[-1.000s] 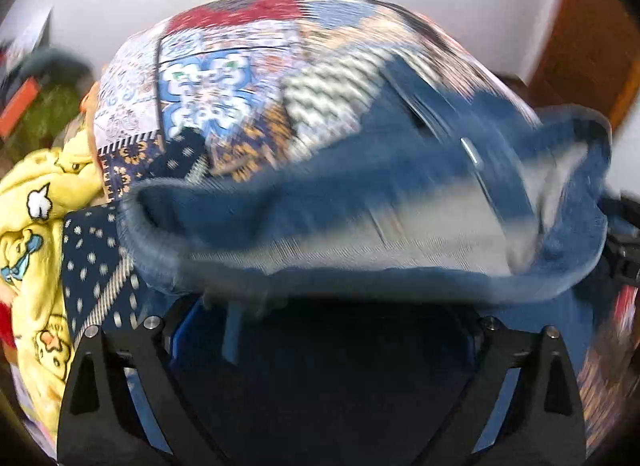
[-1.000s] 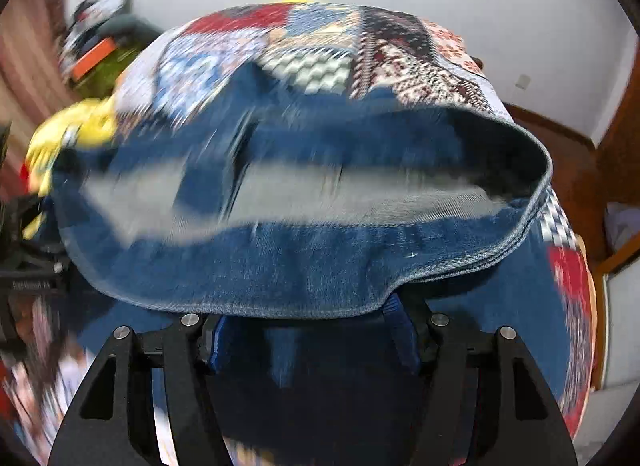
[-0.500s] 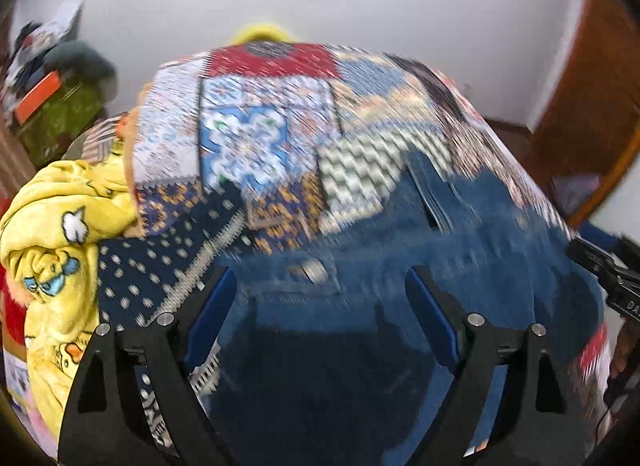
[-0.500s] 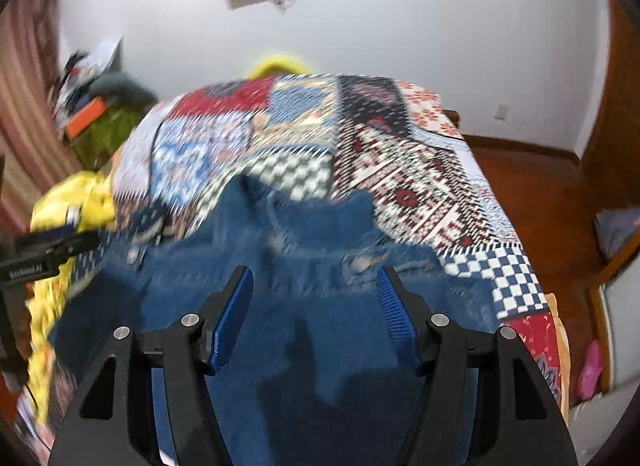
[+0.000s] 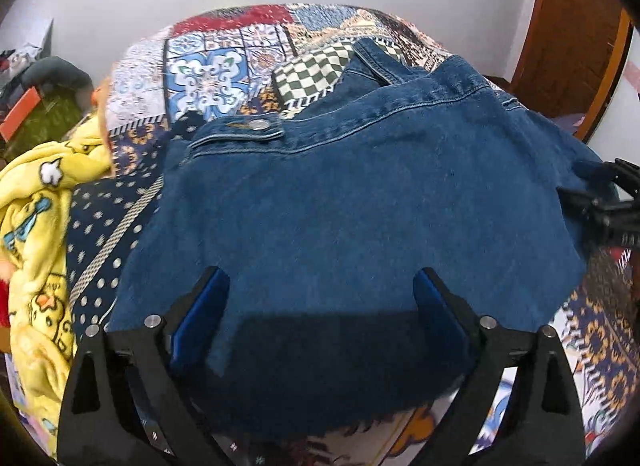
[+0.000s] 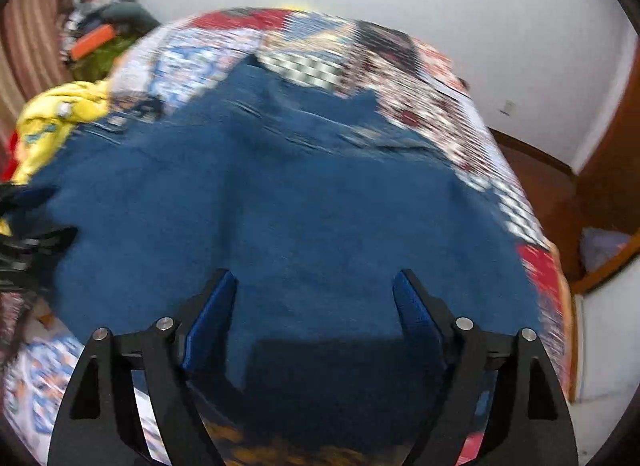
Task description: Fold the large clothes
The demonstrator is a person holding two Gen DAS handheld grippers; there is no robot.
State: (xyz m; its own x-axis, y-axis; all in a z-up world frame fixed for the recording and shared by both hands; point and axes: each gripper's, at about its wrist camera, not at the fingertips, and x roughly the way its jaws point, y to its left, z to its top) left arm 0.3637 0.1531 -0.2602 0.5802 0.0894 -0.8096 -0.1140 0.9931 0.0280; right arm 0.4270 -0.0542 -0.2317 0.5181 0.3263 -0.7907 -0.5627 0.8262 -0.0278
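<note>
- I see the denim jacket lying flat on the bed, over a patchwork bedspread of many colours.
- The denim is dark blue with lighter stitching; at the far left a cuff with a metal button lies flat, and the collar points to the far side of the bed.
- In the right wrist view the jacket is blurred, but it covers most of the near part of the bed.
- My left hand-held gripper is wide open over the near edge of the jacket; its jaws have just been opening further, and the blue pads do not press the cloth.
- My right hand-held gripper also stands open above the denim and grips nothing; its jaws have just been opening as well.
- The right hand-held gripper appears at the right edge of the left wrist view, near the side of the jacket.
- A yellow blanket with cartoon prints lies crumpled at the left of the bed, just beside the jacket.
</note>
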